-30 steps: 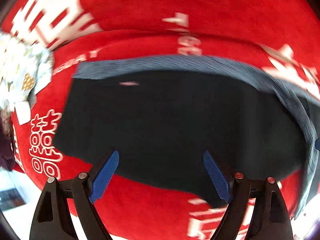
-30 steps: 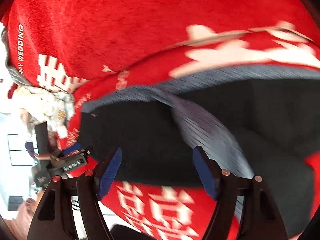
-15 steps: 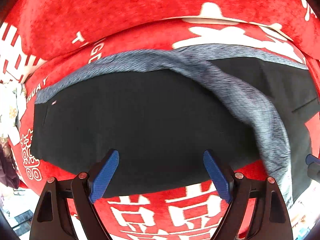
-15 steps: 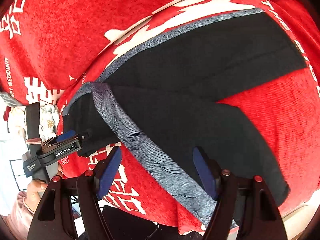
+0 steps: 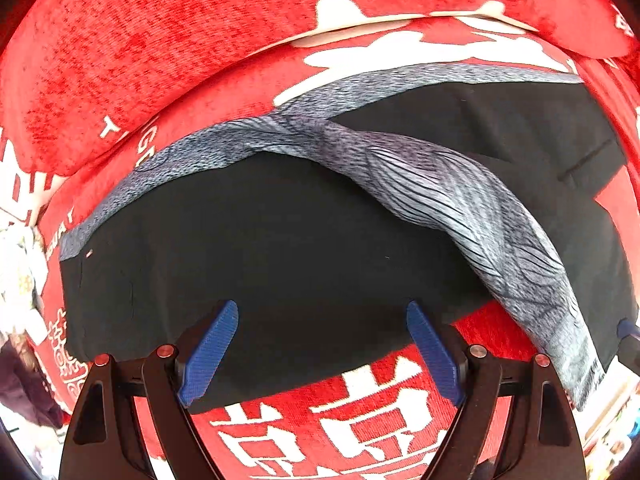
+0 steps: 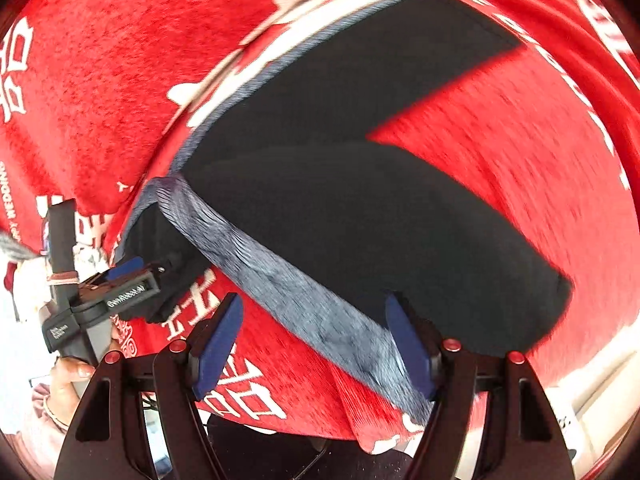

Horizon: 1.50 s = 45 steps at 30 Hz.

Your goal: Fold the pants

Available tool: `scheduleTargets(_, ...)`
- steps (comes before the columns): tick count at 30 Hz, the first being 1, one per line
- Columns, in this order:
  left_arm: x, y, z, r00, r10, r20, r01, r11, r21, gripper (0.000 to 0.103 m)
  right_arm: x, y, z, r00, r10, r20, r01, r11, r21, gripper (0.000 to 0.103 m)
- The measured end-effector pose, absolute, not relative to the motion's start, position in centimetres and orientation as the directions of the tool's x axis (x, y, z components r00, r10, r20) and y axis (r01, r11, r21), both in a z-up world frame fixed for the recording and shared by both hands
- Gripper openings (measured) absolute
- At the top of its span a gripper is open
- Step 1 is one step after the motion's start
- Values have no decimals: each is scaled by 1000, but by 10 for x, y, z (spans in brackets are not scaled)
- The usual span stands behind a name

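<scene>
The pants [image 5: 304, 248], black with a grey patterned side band [image 5: 460, 196], are lying spread on a red cover printed with white characters [image 5: 360, 432], partly doubled over; seen from the right, the two legs are splaying apart away from the fold, with red showing between them; the long axis is running crosswise in front of both tongs, so the cloth is lying ahead of and just beyond the fingertips; the left tongs [image 5: 320, 344] are hovering wide open over the near black edge, gripping nothing; the right tongs [image 6: 314, 344] are likewise gaping wide and empty, with the grey band passing between the blue pads [image 6: 408, 344]; the right tongs appear nearer the loose band and leg end, so they are probably better placed for the next grab; no containers are showing.
</scene>
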<state>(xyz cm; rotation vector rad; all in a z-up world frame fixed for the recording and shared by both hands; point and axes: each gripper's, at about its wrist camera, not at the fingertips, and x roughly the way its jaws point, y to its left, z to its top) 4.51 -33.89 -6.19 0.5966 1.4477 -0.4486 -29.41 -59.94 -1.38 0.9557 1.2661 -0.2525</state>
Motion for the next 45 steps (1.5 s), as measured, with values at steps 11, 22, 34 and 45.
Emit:
scheduleTargets(11, 10, -353, -42, 85, 35, -996, 684, 725, 84, 87, -377, -595, -24, 354, 242, -903, 792, 436, 428, 77)
scheduleTargets(22, -40, -386, -55, -88, -87, -992, 739, 662, -123, 87, -423, -610, -60, 401, 324, -857, 793, 346, 502, 77)
scheduleTargets(34, -56, -438, -51, -334, -325, -885, 628, 623, -466, 87, -416, -632, -76, 585, 480, -653, 666, 174, 725, 14)
scheduleTargets(45, 34, -517, -5, -117, -457, -882, 638, 646, -419, 87, -302, -781, 4, 728, 376, -573, 491, 297, 819, 15)
